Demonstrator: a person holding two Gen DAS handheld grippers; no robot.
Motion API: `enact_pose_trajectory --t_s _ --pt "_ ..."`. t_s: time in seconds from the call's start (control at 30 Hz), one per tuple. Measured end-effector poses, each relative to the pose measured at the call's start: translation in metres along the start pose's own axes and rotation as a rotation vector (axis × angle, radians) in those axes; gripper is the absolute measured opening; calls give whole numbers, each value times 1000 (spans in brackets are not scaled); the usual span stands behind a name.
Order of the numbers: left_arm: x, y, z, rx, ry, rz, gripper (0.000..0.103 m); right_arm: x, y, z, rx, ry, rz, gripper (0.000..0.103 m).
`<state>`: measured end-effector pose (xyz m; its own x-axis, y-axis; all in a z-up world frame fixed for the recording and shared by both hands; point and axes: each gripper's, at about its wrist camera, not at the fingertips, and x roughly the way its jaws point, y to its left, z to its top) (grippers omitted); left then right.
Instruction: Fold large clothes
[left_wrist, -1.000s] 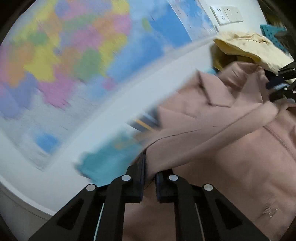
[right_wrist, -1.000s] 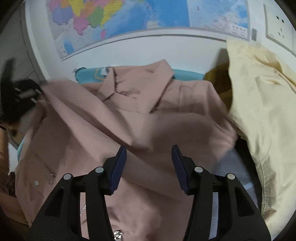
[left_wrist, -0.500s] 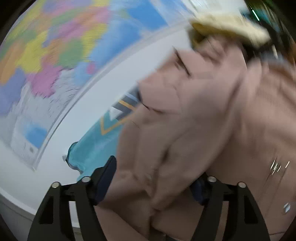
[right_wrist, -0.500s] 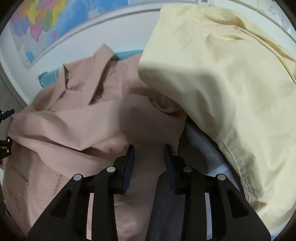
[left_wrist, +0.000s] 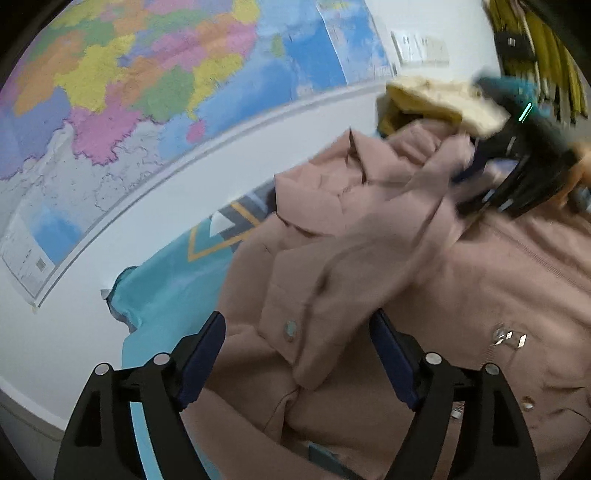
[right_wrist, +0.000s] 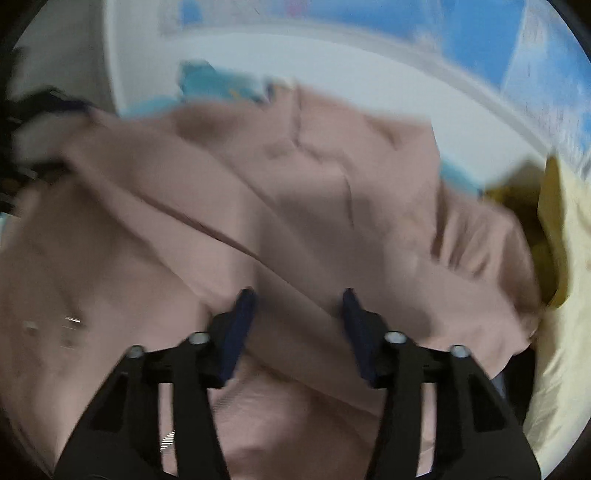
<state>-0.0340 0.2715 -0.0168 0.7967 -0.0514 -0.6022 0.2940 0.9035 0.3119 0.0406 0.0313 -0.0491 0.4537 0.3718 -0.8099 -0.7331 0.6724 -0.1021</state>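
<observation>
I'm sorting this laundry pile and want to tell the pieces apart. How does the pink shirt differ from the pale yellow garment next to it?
The pink shirt is dusty pink; the pale yellow garment is cream-yellow. The pink shirt lies spread out across the middle, collar toward the wall, with one sleeve across its front; the pale yellow garment sits bunched in a heap at the side. The pink shirt lies under both grippers; the pale yellow garment lies off to the side of them. Both are woven clothes.
</observation>
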Motion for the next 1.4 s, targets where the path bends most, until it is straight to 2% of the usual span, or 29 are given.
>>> enact_pose_trajectory --t_s 0.03,0.07,0.1,0.13,0.17,0.2,0.23,0.27,0.3,0.37,0.43,0.5,0.6,0.67,0.73,0.83,0.87,0.97,1.07,1.1,1.2,1.27,1.33,1.37,1.4 --pt "-8 5 -1 -19 -33 -15 83 4 -9 -2 38 2 2 39" --pt "-13 7 -1 -28 -51 -17 86 2 -23 -8 80 -13 17 35" --pt "-15 8 0 -35 -59 -16 86 1 -33 -12 105 -4 -12 23" --pt "-14 8 2 -36 -51 -10 86 -2 -40 -15 123 3 -35 20" --pt "-10 5 5 -34 -36 -11 86 -8 -49 -20 159 4 -20 21" --pt "-4 2 8 -30 -19 -21 86 -13 -54 -24 189 6 16 27" --pt "5 -5 11 -23 2 -32 86 -18 -59 -29 217 13 70 35" --pt "15 -10 14 -16 25 -34 86 -23 -61 -33 223 16 108 49" --pt "25 -15 16 -10 53 -35 85 -33 -62 -36 208 -7 103 54" --pt "46 -21 21 -17 108 -36 84 -51 -69 -42 220 -52 112 54" --pt "69 -24 26 -26 178 -30 80 -62 -82 -48 297 -89 174 54" --pt "83 -29 29 -5 219 1 78 -63 -94 -47 357 -110 183 48" --pt "101 -42 28 73 269 76 78 -46 -97 -33 374 -96 142 44" --pt "108 -46 27 91 289 112 78 -20 -100 -27 377 -35 52 40" --pt "101 -41 28 75 269 138 78 0 -102 -23 393 6 -14 36" --pt "47 -9 25 -58 148 145 78 -3 -106 -26 444 -11 -11 37" --pt "29 3 20 -101 117 146 82 -7 -104 -25 443 -21 -4 39" --pt "-11 21 -5 -171 101 176 83 -31 -88 -24 421 -78 90 46" --pt "-26 19 -36 -180 171 201 83 -57 -52 -18 329 -134 238 53" --pt "-28 14 -43 -175 187 200 84 -63 -42 -18 303 -143 260 56" --pt "-29 1 -65 -205 220 113 85 -72 -3 -9 212 -142 368 57" --pt "-24 -7 -70 -215 250 91 83 -74 30 -4 143 -136 448 57" --pt "-19 -11 -76 -221 271 52 61 -72 59 2 88 -130 513 57" --pt "-14 -10 -79 -231 304 58 18 -74 70 2 62 -127 534 57" --pt "-11 -5 -81 -263 332 63 2 -76 86 4 25 -127 574 57"
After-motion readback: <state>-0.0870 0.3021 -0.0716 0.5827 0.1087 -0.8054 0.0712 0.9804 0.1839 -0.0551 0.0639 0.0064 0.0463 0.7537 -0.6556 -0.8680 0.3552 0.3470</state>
